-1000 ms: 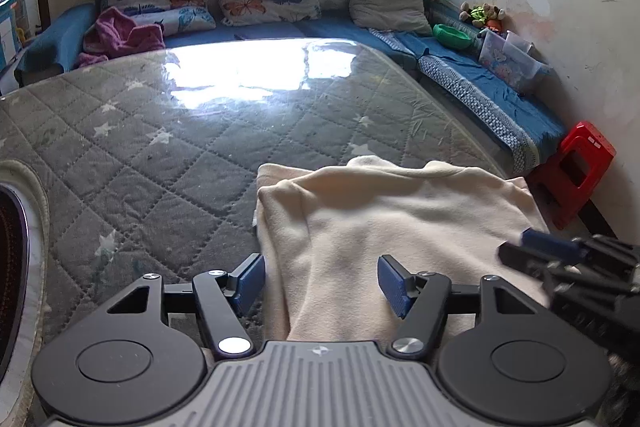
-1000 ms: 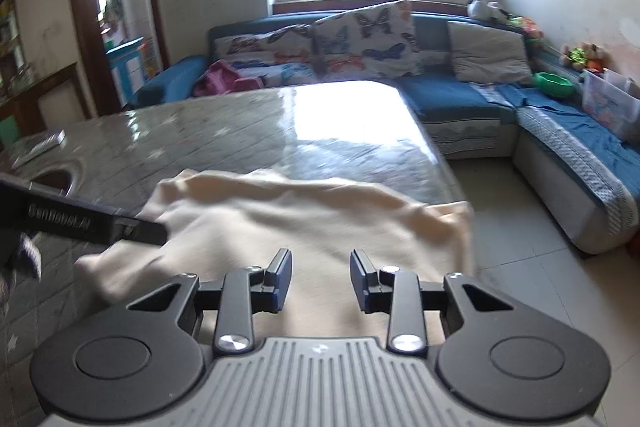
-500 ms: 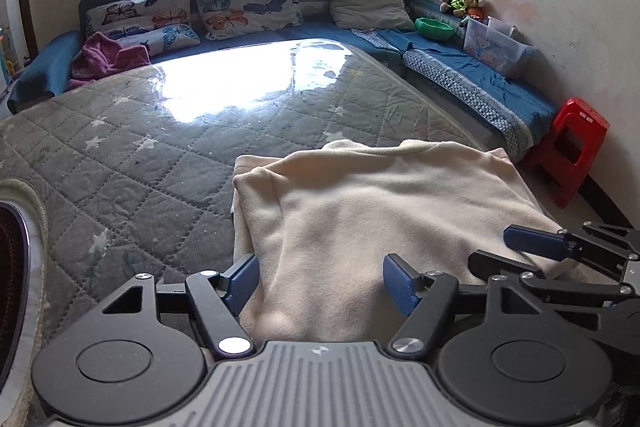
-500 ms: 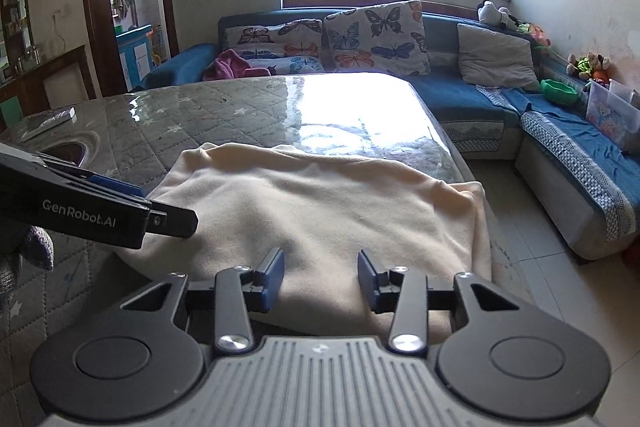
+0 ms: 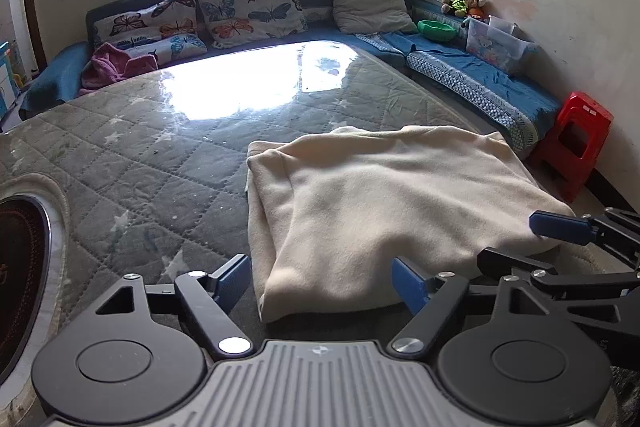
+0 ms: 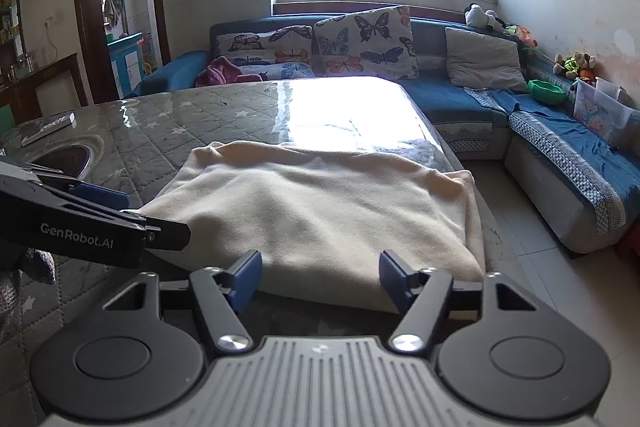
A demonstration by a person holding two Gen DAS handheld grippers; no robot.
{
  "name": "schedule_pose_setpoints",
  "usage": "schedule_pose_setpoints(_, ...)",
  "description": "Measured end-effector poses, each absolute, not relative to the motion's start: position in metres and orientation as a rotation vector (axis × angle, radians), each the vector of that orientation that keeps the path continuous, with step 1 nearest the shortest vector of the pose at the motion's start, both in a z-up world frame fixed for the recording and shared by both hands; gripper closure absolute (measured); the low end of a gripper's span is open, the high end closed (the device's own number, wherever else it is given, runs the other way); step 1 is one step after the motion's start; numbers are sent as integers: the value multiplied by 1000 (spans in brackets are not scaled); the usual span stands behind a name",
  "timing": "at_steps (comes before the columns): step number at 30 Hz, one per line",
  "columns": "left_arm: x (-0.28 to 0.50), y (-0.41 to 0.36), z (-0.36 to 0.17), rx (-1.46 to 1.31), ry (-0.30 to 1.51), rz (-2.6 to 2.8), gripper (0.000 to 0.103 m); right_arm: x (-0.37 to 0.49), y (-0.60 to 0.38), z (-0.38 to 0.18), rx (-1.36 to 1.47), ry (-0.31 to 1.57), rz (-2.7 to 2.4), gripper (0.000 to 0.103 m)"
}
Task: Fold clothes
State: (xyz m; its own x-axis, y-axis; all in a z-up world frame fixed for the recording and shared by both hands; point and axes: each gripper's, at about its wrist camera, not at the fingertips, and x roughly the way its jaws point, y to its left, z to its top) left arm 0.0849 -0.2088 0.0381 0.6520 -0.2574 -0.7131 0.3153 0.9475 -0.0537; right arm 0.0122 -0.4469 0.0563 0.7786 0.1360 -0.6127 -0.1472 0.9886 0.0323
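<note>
A cream fleece garment (image 5: 380, 203) lies folded into a thick rectangle near the table's right edge, also in the right wrist view (image 6: 320, 211). My left gripper (image 5: 322, 279) hovers just short of its near left corner, jaws opening, nothing between the blue pads. My right gripper (image 6: 320, 273) sits in front of the near fold, jaws opening too, with no cloth pinched. Each gripper shows in the other's view: the right one (image 5: 560, 239) at the garment's right side, the left one (image 6: 104, 211) at its left side.
The table (image 5: 160, 155) has a grey quilted star cover under glossy plastic, with a round inset cooktop (image 5: 20, 267) at the left. A remote (image 6: 48, 127) lies far left. A blue sofa (image 6: 460, 99) with butterfly cushions wraps behind; a red stool (image 5: 572, 143) stands at the right.
Both grippers have pulled back from the garment toward me and their jaws have widened. The fold's near edge, earlier between the fingers, now lies flat in front of them.
</note>
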Motion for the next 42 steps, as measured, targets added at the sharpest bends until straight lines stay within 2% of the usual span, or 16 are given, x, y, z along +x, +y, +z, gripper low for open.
schedule_pose_setpoints(4,76,-206,38,91,782,-319,16,4,-445,55,-1,662,146,24)
schedule_pose_setpoints(13,60,-194,39,84,762,-308,8,-14,-439,54,-1,641,116,11)
schedule_pose_setpoints(15,57,-192,39,77,760,-306,8,-16,-439,55,3,640,109,4)
schedule_pose_setpoints(17,53,-189,40,69,757,-308,6,-20,-437,56,-7,635,96,1)
schedule_pose_setpoints(20,46,-186,41,79,741,-304,0,-25,-434,56,-26,628,86,0)
schedule_pose_setpoints(42,16,-167,37,80,730,-277,0,-48,-422,57,-16,607,24,0)
